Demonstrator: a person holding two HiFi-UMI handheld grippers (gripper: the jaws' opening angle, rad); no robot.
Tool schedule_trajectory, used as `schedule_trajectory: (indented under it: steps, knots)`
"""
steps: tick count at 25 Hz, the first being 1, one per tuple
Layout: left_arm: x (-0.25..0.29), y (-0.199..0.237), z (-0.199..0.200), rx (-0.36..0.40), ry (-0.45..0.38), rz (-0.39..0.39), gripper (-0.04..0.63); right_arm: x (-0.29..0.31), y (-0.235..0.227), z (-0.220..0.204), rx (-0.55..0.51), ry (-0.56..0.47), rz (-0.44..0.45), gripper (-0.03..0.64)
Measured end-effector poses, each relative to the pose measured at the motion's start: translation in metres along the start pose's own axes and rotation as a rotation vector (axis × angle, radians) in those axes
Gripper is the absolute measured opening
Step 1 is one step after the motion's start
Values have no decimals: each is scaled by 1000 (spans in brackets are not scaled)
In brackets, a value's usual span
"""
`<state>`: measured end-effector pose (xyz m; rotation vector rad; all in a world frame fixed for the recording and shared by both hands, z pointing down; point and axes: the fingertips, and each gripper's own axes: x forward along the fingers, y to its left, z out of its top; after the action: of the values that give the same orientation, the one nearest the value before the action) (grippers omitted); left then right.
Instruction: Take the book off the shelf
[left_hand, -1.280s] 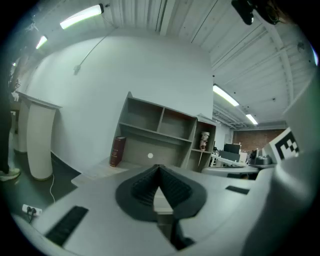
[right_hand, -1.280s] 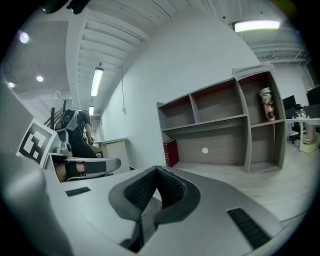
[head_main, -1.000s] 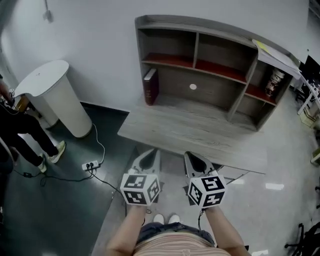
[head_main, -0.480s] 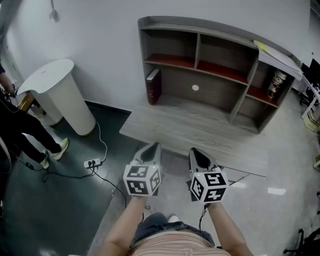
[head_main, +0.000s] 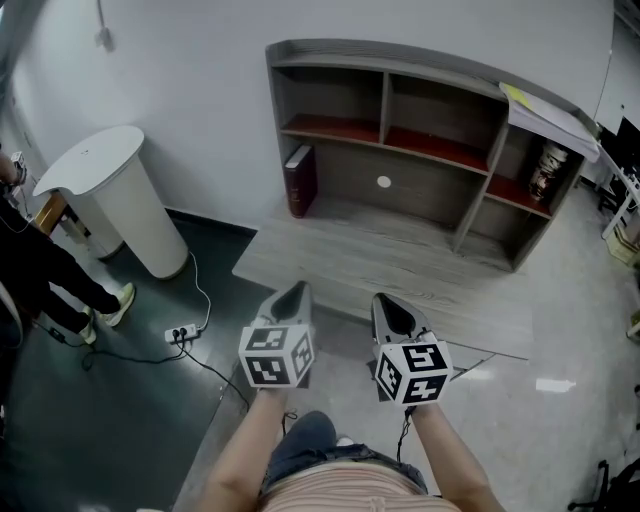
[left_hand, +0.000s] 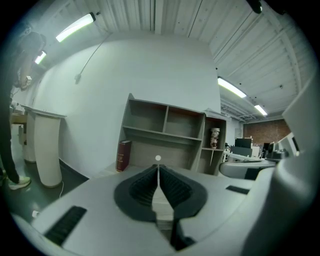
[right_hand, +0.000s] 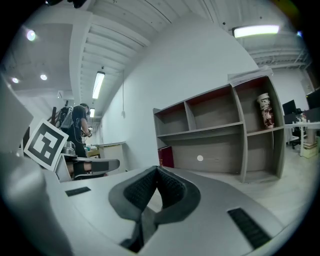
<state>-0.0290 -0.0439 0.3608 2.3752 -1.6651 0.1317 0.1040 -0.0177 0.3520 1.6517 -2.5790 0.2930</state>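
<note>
A dark red book (head_main: 299, 180) stands upright at the left end of the grey shelf unit (head_main: 470, 195), on the desk top (head_main: 340, 262). It also shows as a red book (left_hand: 123, 155) in the left gripper view and a book (right_hand: 166, 156) in the right gripper view. My left gripper (head_main: 292, 294) and right gripper (head_main: 389, 306) hang side by side in front of the desk's near edge, well short of the book. Both point toward the shelf. The left gripper (left_hand: 158, 168) and the right gripper (right_hand: 157, 169) are both shut with nothing between the jaws.
A white rounded pedestal (head_main: 112, 196) stands on the floor left of the desk, with a power strip and cable (head_main: 182, 330) beside it. A person's legs (head_main: 45, 270) are at the far left. A patterned can (head_main: 546, 167) sits in the right shelf bay; papers (head_main: 545, 110) lie on top.
Both grippers stay shut and side by side, shifting only slightly. The person at the left has moved further out of view. The shelf has slid a little left in the head view.
</note>
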Motion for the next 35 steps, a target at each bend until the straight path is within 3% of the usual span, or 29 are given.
schedule_trajectory:
  steps: [13, 35]
  knots:
    - [52, 29, 8, -9, 20, 18, 14, 49, -29, -2, 25, 29, -27, 8]
    - [191, 133, 30, -32, 68, 15, 14, 215, -48, 15, 10, 88, -39, 8]
